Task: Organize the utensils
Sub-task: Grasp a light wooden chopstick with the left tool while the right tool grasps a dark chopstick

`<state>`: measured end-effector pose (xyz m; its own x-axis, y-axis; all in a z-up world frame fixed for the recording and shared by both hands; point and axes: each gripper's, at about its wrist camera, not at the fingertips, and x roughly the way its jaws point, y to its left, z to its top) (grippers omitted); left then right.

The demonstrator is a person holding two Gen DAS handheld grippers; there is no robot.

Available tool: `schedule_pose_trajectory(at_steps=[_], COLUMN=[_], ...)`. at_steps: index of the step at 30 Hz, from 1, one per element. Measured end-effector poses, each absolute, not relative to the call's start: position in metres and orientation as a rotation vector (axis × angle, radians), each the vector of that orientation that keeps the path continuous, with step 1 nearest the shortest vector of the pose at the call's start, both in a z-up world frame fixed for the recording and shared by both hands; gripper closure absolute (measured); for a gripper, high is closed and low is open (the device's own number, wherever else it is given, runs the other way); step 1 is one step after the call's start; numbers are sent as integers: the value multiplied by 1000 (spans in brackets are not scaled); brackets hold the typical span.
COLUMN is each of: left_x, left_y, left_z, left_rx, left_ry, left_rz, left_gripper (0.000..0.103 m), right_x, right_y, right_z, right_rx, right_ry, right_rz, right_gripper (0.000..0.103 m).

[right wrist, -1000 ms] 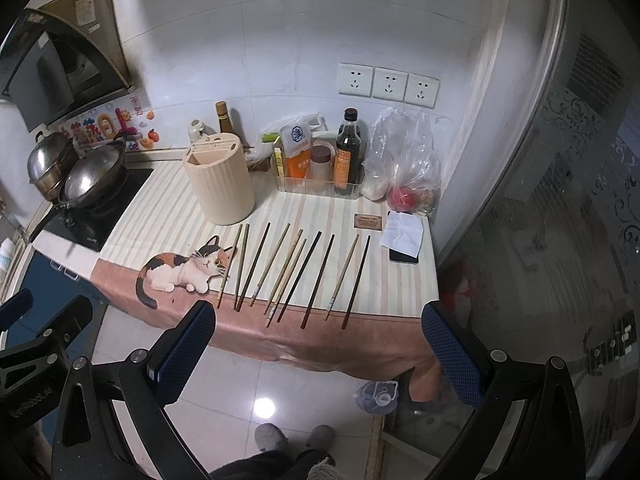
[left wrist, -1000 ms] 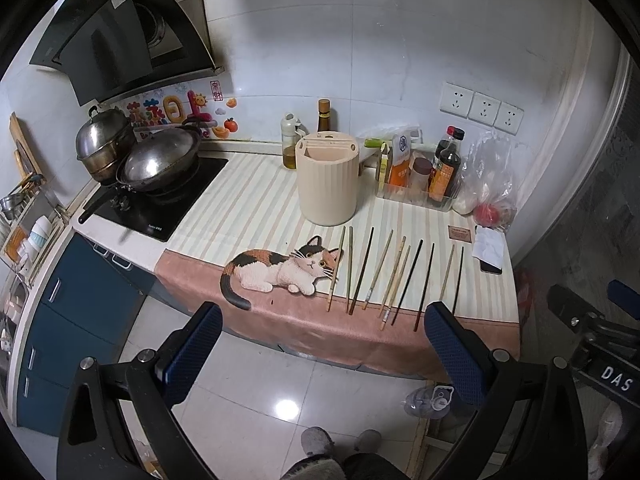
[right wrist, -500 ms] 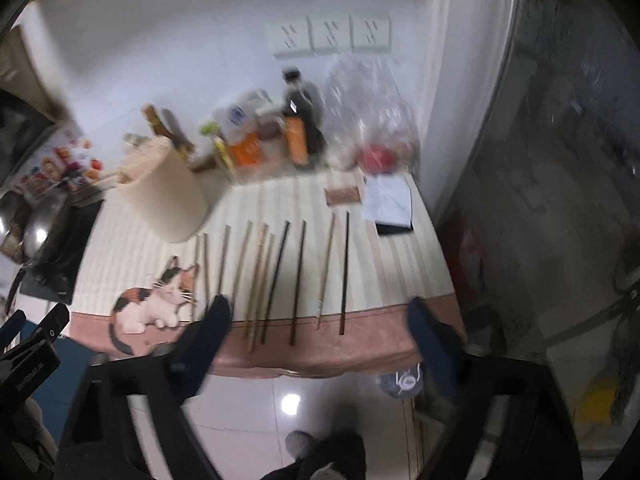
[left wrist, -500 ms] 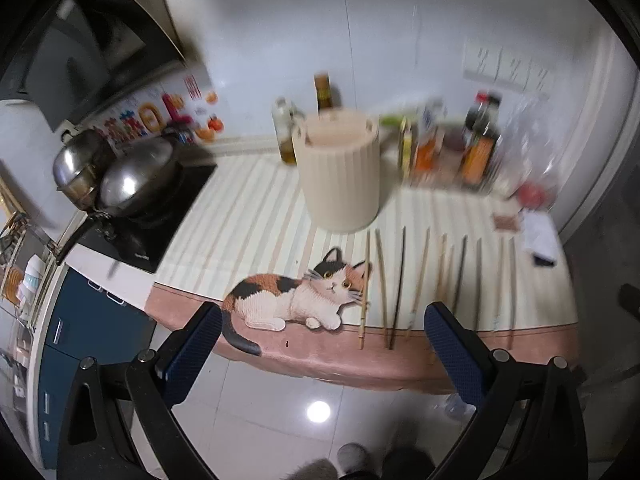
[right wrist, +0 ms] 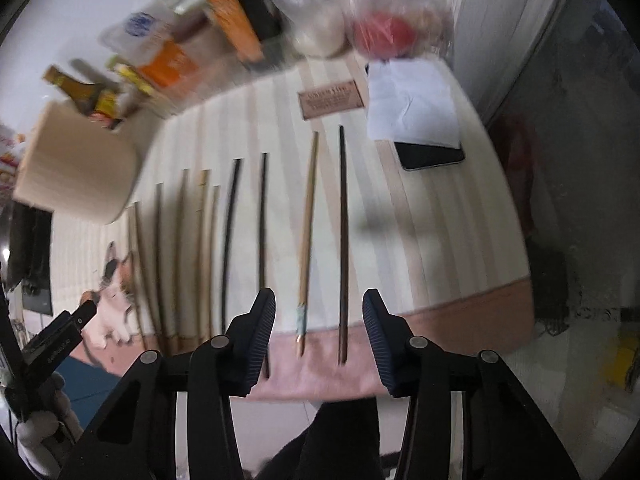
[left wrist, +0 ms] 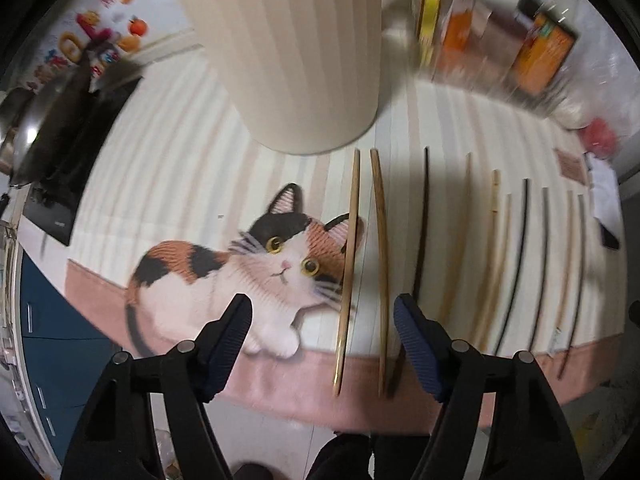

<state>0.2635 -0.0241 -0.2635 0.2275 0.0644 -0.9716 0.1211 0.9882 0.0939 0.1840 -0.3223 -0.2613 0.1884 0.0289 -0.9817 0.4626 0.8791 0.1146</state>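
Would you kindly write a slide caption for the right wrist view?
Open right gripper hovers at the counter's edge over a tan chopstick and a dark chopstick, nothing gripped.

Your utensil holder is cut off at the top edge; the bottles behind are motion-blurred, their labels unreadable to you.

counter | cat mat | chopsticks | holder | phone
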Motion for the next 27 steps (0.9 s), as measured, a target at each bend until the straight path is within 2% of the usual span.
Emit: schedule_pose_trajectory(at_steps=[7,11,13,15,16,18,19,21,27], left_x=[293,300,304,304,304,304,303,303,269], left_y=[-29,-29,-28,-26,-26,-24,-23,-21,4], left_z=[-312,-321,-324,-327,-328,-331,-331,-333,-335], left_rx=[173,184,187,166,159,140,130,122,97], left_ry=[1430,1437,1438,1452,1445,1442,1440,1434,1459], left_rz=[-17,-18,-27,-36,-41,-54,-54,-41,12], left_gripper=[53,56,76,82,91,97,98,98,98], right_x=[232,248,253,256,257,260,261,262,256], right_y=[-349,-352,-351,-351,-352,-347,-346,-345,-324], right_z=[-329,-352,-358,-365,-369,-370,-370,-371,-370], right_rx=[394,365,349,335,332,303,301,295,277], right_ry=[1487,1531,1542,1558,1572,1559,1557,1557,1591], right_rz=[-382,-392,-394,-400,-404,-403,-399,-397,-319], right_gripper=[55,55,55,60,63,74,76,97,97])
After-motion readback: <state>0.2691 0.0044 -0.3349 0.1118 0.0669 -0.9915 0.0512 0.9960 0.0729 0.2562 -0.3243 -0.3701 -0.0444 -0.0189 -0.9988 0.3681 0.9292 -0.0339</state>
